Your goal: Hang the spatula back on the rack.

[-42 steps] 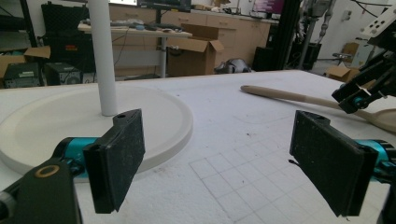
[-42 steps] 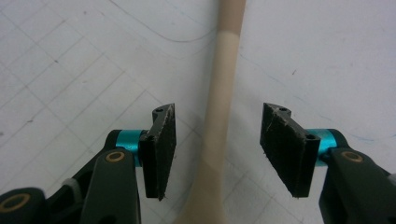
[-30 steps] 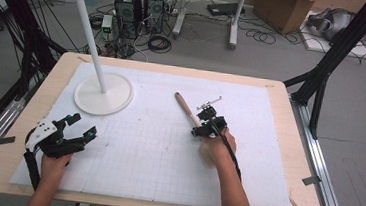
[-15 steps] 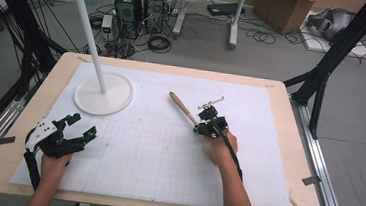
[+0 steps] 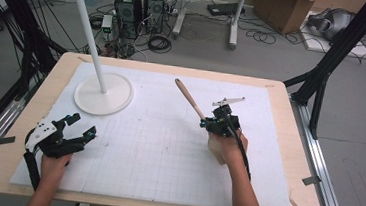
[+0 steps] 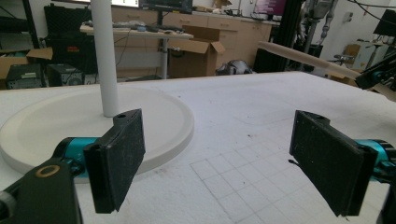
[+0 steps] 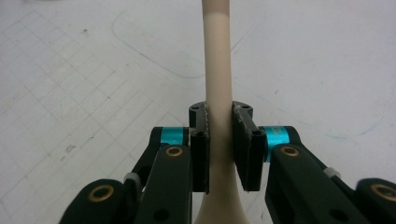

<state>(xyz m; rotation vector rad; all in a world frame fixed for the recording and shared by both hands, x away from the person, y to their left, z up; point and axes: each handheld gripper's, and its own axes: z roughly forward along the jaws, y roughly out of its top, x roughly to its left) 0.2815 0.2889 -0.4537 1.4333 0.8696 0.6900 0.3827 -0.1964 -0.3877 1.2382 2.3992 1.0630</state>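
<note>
**Right gripper clamped on wooden stick, left gripper idle with jaws apart**

Left gripper (image 5: pixel 79 135): sits on the white foam mat (image 5: pixel 166 152) near its left edge, held low in the person's left hand (image 5: pixel 55 164), forearm coming in from the bottom edge. Jaws spread wide, nothing between them. In the left gripper view both pads (image 6: pixel 121 156) stand well apart with bare gridded mat in the gap. The stand's round white base (image 5: pixel 104 93) lies just ahead of the jaws, its pole (image 5: pixel 89 29) rising upright from the middle.

Right gripper (image 5: pixel 208 123): right of mat centre, right hand (image 5: pixel 227 147) wrapped around its body, forearm angled in from bottom right. Jaws closed hard on the wooden stick (image 5: pixel 189 99); the closing has just finished. In the right gripper view the pads (image 7: pixel 243 149) press both sides of the stick's narrow shaft (image 7: pixel 218 84), and the stick widens below the grip. From the jaws the stick runs up and to the left, free end clear of the mat, tilted rather than flat. Grey three-cornered plate (image 5: pixel 229 101) sits just beyond the gripper body; cable trails back along the forearm.

Count: two grippers, two hands, one stick, one stand (one base, one pole), one mat, one table (image 5: pixel 288 137).

Stick's free end points toward the stand but stays well apart from it.
</note>
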